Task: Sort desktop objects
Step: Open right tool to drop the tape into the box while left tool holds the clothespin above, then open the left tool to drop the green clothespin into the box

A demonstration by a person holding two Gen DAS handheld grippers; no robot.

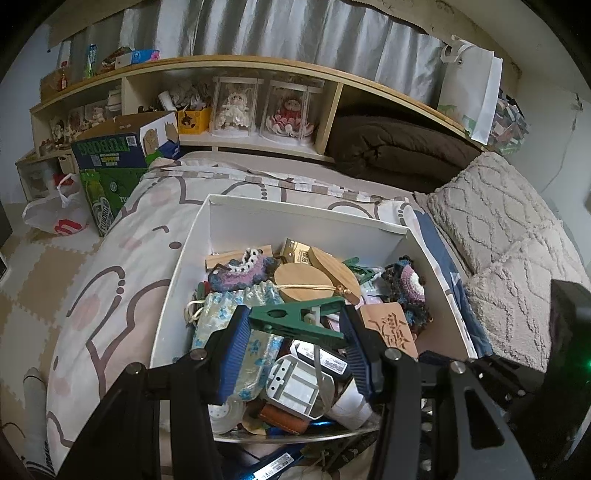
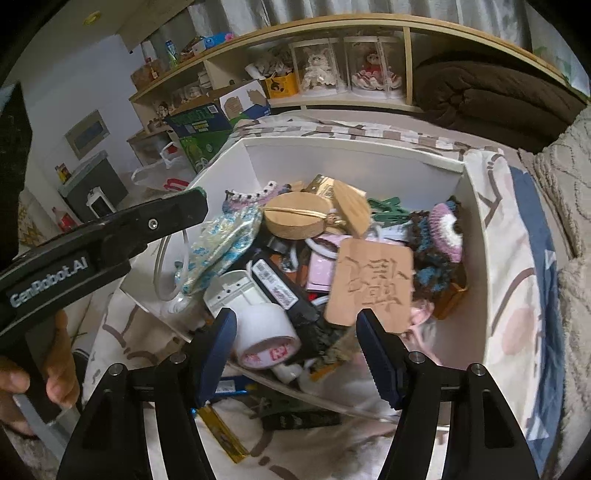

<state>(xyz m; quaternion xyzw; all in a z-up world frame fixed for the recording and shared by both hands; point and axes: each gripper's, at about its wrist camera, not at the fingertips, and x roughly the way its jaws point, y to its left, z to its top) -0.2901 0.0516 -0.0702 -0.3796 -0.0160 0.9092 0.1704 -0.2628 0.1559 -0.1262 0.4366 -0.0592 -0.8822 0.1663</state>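
1. Holding a green clothes peg (image 1: pixel 295 319) crosswise between its pads, the left hand-held gripper (image 1: pixel 295 343) hangs over the cluttered white box (image 1: pixel 192 258) on the bed (image 1: pixel 110 266).
2. The right hand-held gripper (image 2: pixel 295 350) is part open and empty above the white tape roll (image 2: pixel 266 332).
3. Judging by this, the peg is mid-sort; next it needs carrying to its place.

Wooden shelf (image 1: pixel 236 70) under grey curtains (image 1: pixel 280 33) — patterned bedspread (image 1: pixel 122 266), checkered floor mats (image 1: pixel 33 295)
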